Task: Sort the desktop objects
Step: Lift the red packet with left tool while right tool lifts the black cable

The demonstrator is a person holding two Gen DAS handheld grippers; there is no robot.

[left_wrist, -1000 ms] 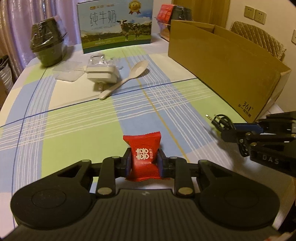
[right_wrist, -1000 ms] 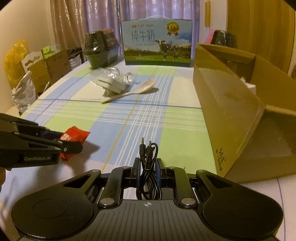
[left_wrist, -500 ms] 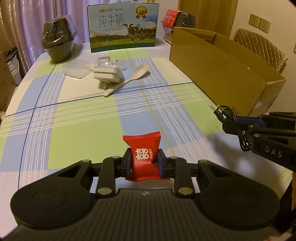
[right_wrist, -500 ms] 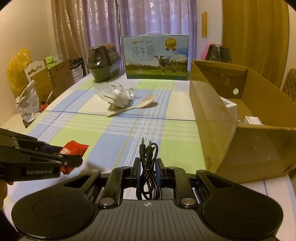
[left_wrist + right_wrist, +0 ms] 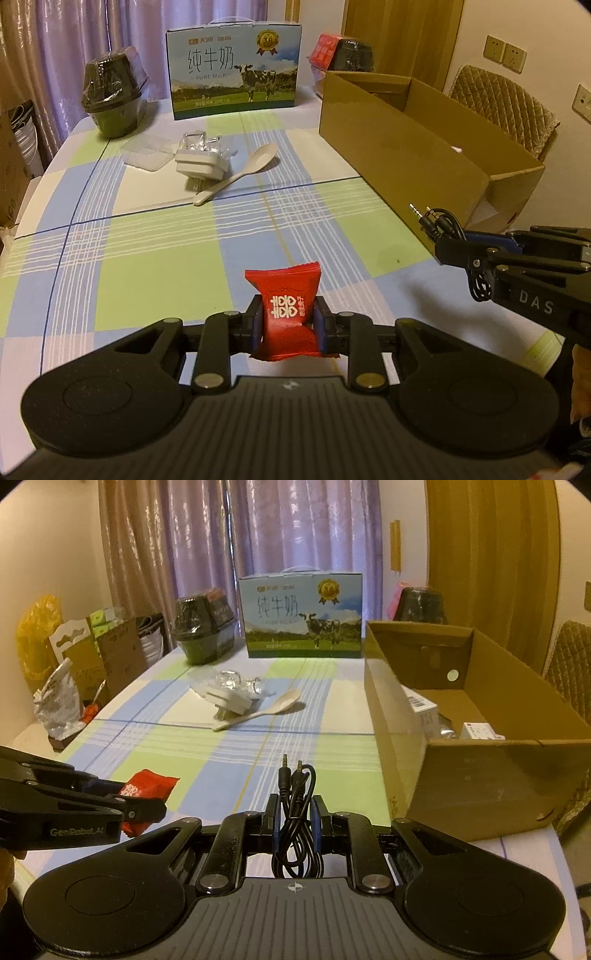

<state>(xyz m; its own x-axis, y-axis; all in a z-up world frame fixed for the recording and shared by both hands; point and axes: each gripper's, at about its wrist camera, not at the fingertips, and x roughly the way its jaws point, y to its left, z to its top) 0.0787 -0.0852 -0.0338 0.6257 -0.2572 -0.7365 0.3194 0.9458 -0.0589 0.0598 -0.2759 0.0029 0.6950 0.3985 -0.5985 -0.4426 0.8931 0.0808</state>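
A: While the left wrist view is looking along the checked table (image 5: 147,258), the left gripper (image 5: 288,319) is clamping a red candy packet (image 5: 286,314) above it; what is showing there alone?

B: The right gripper (image 5: 448,251) is showing side-on, squeezing a coiled black audio cable (image 5: 441,223) near the cardboard box (image 5: 406,162).

A: And the right wrist view?

B: It is looking inside the box at small white cartons (image 5: 476,731), half hidden by its wall.
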